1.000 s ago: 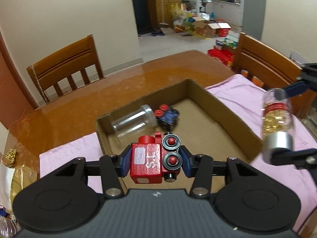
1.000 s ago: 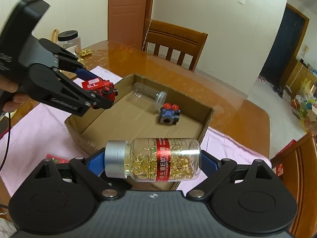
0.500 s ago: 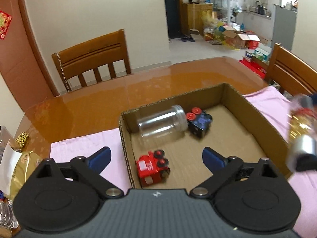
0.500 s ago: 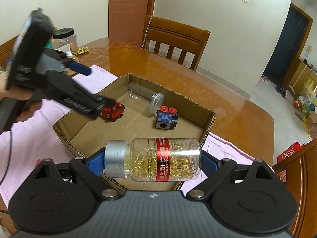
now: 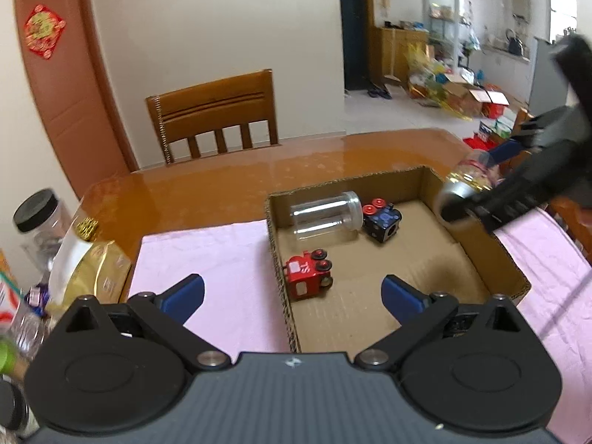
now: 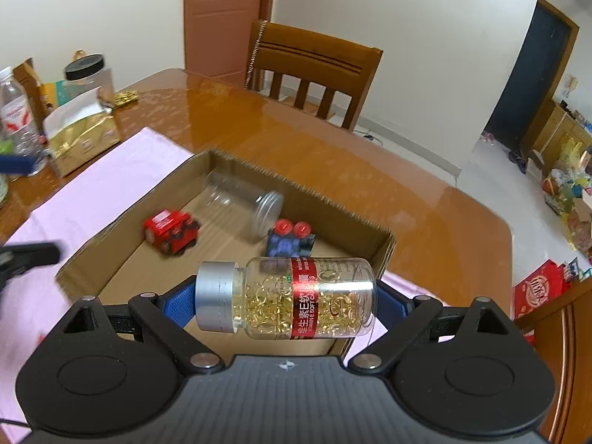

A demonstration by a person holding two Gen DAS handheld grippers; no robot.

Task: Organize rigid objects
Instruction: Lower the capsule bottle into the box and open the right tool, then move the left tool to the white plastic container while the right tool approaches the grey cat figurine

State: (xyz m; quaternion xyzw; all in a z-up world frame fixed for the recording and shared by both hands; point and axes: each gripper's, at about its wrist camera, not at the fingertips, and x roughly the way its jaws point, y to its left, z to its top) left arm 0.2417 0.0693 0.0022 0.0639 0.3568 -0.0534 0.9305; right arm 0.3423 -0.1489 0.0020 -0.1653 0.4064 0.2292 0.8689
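Red toy train now dropped in box, left tool just opened wide, empty

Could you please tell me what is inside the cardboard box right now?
Inside the cardboard box: an empty clear jar on its side, a red toy train, a blue toy block. Nothing looks covered.

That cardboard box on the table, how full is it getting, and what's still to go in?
Done: the cardboard box already holds a red toy train, a blue toy car and a clear jar on its side. In hand: the right gripper carries a capsule bottle above the box, not yet dropped. The left gripper has just opened and is empty.
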